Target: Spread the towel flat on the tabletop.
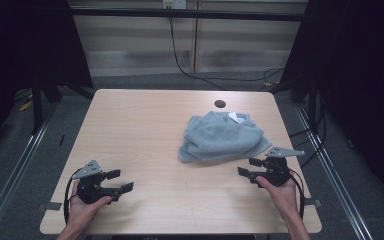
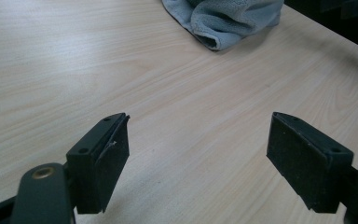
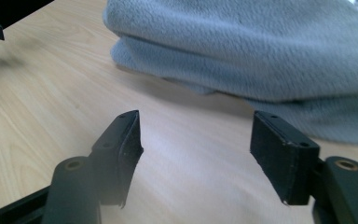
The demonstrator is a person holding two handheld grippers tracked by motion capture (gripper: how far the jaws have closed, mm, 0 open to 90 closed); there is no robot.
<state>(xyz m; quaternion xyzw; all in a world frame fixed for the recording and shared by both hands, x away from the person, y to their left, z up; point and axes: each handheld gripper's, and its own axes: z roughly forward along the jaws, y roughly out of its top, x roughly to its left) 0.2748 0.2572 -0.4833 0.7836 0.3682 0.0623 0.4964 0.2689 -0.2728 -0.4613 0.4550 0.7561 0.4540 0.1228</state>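
Grey towel (image 1: 223,136) crumpled on wooden table (image 1: 145,130), right gripper (image 1: 246,167) near it, spread, left gripper (image 1: 121,180) well apart, spread

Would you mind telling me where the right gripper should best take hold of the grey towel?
Probably the towel's near folded edge, approached low from the person's side. That rolled hem lies closest to the right gripper, whose jaws stand open facing it, and looks thick enough to pinch off the table.
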